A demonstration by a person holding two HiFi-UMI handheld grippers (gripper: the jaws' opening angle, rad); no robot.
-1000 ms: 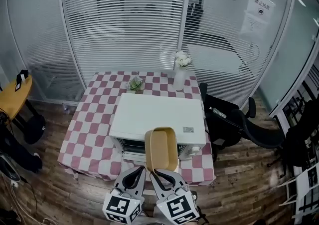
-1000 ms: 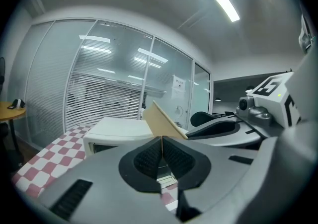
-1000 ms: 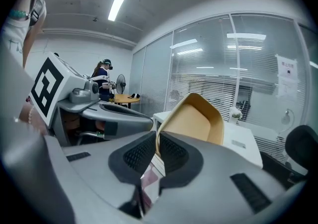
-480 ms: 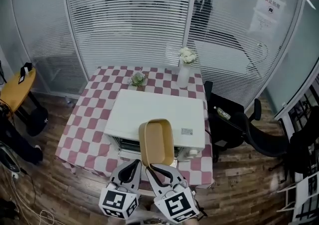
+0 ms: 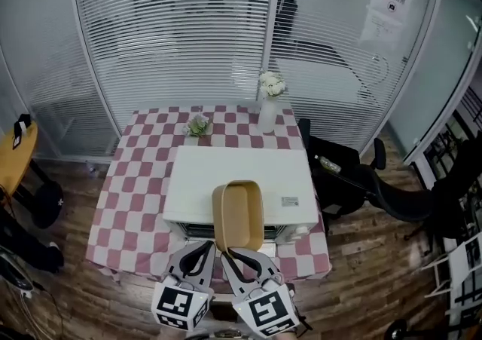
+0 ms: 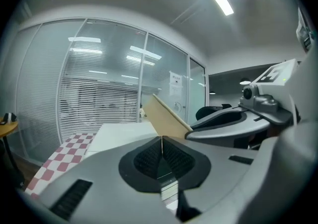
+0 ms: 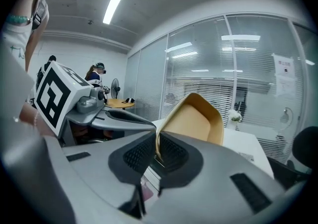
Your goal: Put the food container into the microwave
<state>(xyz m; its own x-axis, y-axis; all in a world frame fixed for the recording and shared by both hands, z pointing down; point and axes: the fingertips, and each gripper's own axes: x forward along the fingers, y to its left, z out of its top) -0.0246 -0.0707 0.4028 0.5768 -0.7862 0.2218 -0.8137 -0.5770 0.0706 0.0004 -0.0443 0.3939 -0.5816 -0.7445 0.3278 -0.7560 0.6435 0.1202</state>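
Observation:
A tan food container [image 5: 239,215] hangs in the air in front of the white microwave [image 5: 239,185], which stands on the checkered table [image 5: 132,203]. My right gripper [image 5: 226,254] is shut on the container's near rim; in the right gripper view the container [image 7: 195,117] rises tilted from between the pads. My left gripper [image 5: 208,253] sits just left of it, shut with nothing between its jaws. In the left gripper view its jaws [image 6: 161,153] meet, and the container's edge [image 6: 166,115] shows beyond them. I cannot tell whether the microwave door is open.
A white vase with flowers [image 5: 269,102] and a small plant [image 5: 199,126] stand at the table's far side. A black office chair [image 5: 354,184] is to the right. Glass walls with blinds [image 5: 181,29] close the room behind. A yellow round table [image 5: 13,146] is at far left.
The head view has shifted a little; the container and both grippers stay in much the same place in front of the microwave. Both grippers remain shut.

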